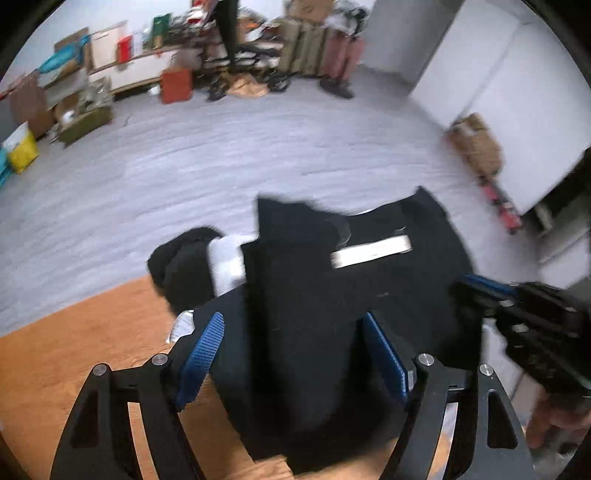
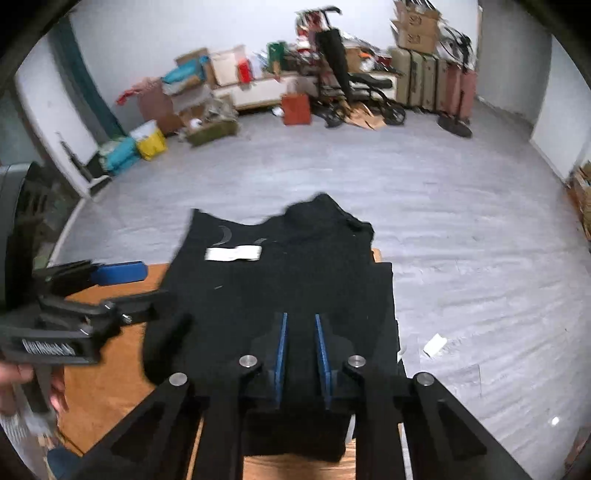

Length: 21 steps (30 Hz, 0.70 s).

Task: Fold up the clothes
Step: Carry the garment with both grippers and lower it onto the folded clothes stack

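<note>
Right wrist view showed the right tool (image 2: 301,356) nearest the lens, its blue pads drawn close together with a narrow gap between them, directly over the near hem of the black garment (image 2: 280,280). Whether the pads pinched cloth could not be told; the fabric beneath was uniformly dark. The garment lay flat on the wooden counter (image 2: 107,384), its long axis running straight away from this tool toward the far counter edge, where the collar end overhung. A white label (image 2: 233,254) lay across the cloth near that far end. The left tool (image 2: 122,291) stood at the garment's left border, jaws spread.

Left wrist view showed the left tool (image 1: 291,354) spread wide, with a raised fold of the black cloth between the pads but no pad pressing on it. A second dark item with a white band (image 1: 225,262) lay bunched just beyond, at the counter edge.

Judgement: the right tool was the nearer to the hem, so a lengthwise fold toward the label would start there.

Across the grey floor (image 2: 443,221), cardboard boxes (image 2: 415,31) were stacked on a row of suitcases; their contents were hidden.
</note>
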Each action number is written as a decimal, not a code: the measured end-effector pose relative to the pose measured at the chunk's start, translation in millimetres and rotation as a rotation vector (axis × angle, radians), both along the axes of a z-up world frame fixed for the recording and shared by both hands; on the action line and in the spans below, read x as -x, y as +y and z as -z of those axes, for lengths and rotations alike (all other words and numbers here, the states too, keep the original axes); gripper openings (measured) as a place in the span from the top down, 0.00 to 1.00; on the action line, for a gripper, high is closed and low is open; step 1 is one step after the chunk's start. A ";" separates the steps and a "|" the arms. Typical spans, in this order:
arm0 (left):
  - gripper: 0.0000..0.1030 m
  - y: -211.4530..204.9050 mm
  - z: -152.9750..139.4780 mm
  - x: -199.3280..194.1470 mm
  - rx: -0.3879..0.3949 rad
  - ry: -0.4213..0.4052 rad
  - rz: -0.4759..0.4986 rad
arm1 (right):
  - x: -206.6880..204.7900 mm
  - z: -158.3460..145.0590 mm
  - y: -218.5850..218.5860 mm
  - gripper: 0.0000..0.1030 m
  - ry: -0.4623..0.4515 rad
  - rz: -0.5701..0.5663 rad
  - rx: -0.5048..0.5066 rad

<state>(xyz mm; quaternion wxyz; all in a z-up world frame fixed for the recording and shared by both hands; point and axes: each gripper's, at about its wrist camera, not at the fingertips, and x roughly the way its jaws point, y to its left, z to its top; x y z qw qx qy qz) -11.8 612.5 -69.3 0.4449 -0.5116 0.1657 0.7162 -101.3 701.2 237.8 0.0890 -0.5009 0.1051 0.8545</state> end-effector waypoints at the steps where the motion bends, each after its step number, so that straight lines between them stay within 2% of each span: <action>1: 0.23 3.2 9.9 2.2 0.008 -0.017 0.004 | 4.3 7.3 4.5 0.85 -0.016 0.014 0.005; 3: 0.15 7.0 29.1 8.5 0.011 -0.050 0.002 | 9.4 16.3 15.8 0.87 -0.039 0.021 0.007; 8: 0.06 9.9 50.7 16.2 -0.014 -0.070 -0.018 | 16.9 32.9 26.6 0.87 -0.056 0.028 0.003; 13: 0.01 -0.7 39.5 18.7 -0.042 -0.084 -0.059 | 18.3 29.3 26.5 0.84 -0.041 0.043 -0.011; 15: 0.00 -16.1 24.8 13.4 -0.011 -0.046 -0.051 | 10.6 17.1 19.3 0.77 -0.008 0.041 -0.023; 17: 0.00 -25.4 6.5 3.7 0.027 0.003 -0.032 | 1.0 6.6 15.3 0.54 0.022 0.036 -0.027; 18: 0.00 -30.3 -5.1 -2.8 0.040 0.033 -0.021 | -5.7 -1.8 11.2 0.48 0.036 0.040 -0.042; 19: 0.00 -33.2 -16.2 -8.9 0.042 0.063 -0.015 | -12.8 -10.6 6.8 0.37 0.051 0.045 -0.058; 21: 0.00 -40.7 -40.4 -21.6 0.038 0.122 -0.010 | -29.7 -35.1 -3.6 0.29 0.093 0.051 -0.090</action>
